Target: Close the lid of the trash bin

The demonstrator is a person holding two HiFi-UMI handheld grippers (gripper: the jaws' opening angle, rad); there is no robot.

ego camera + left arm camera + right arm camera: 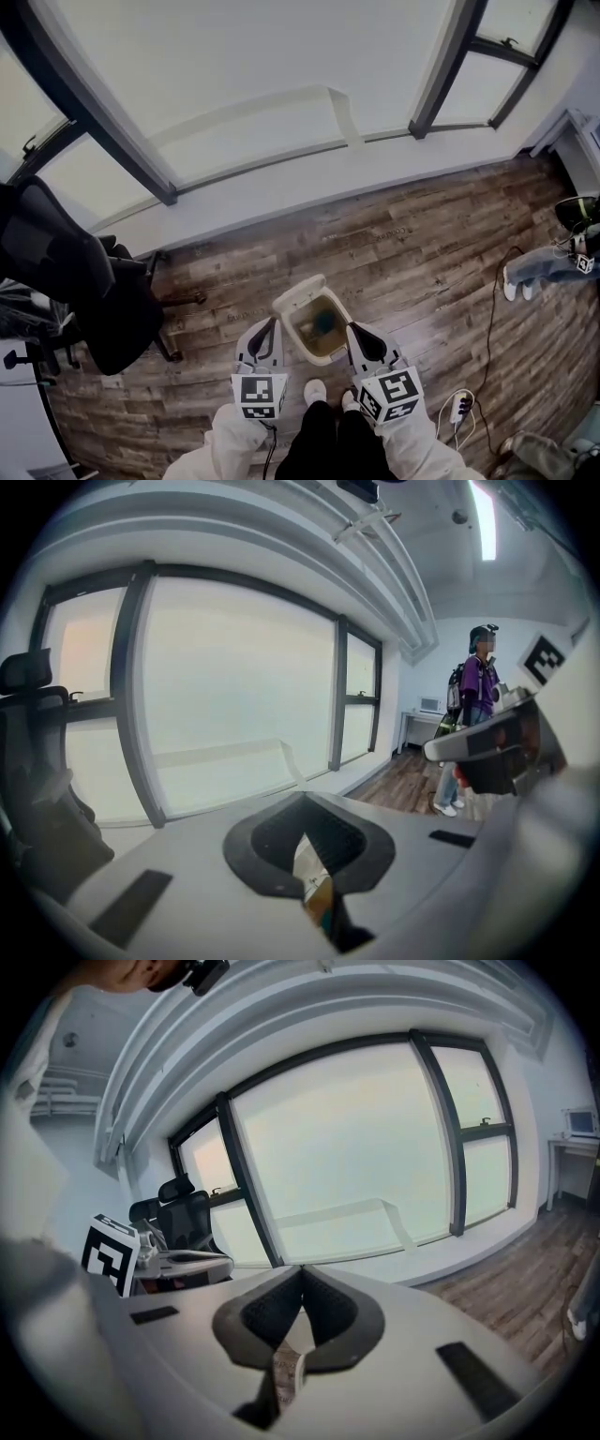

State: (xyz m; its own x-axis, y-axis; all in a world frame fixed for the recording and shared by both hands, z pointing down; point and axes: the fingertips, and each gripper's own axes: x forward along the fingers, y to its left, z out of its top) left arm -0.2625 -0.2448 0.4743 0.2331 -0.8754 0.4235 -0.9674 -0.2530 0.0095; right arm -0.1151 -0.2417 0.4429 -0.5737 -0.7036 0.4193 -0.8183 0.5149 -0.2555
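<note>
A small cream trash bin (302, 335) stands on the wood floor just in front of my feet. Its lid (296, 292) is raised and leans toward the window, and the inside shows, dark with something bluish at the bottom. My left gripper (273, 324) hangs just left of the bin, my right gripper (352, 329) just right of it, both above the rim and apart from it. In the gripper views the left gripper (302, 801) and the right gripper (301, 1271) have their jaws meeting at the tips with nothing between them.
A black office chair (89, 286) stands at the left. A person (551, 262) stands at the far right, also seen as a person (476, 694) in purple. A cable with a power strip (459, 407) lies on the floor at the lower right. A window wall (281, 84) runs behind the bin.
</note>
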